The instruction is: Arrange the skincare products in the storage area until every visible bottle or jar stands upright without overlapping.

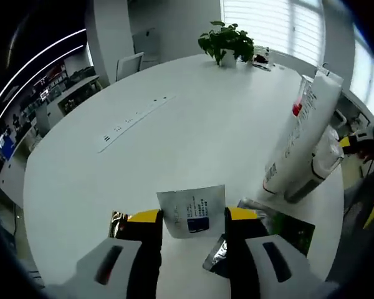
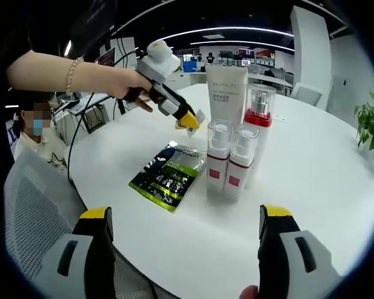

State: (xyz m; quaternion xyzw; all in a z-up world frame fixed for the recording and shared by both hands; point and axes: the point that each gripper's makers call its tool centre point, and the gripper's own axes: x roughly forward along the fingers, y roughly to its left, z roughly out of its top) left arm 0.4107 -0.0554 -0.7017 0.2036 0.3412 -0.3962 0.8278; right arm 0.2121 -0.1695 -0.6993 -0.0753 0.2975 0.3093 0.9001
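on the white table (image 2: 311, 180), next to the standing bottles (image 2: 234, 156), we hold a small white packet (image 1: 192, 212) pinched tight in our left gripper (image 1: 192, 232), lifted up above the green packet (image 2: 168, 174) that lies flat just beside those bottles. our right gripper (image 2: 184, 240) is wide open with nothing in it, hanging in front of the bottles and well apart from them. we think the thin packet could slip out, or our left gripper could bump the tall tube (image 2: 226, 93) and knock the bottles over, since they stand so close together.

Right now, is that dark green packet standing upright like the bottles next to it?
No. In the right gripper view the green packet lies flat on the white table, beside the upright bottles.
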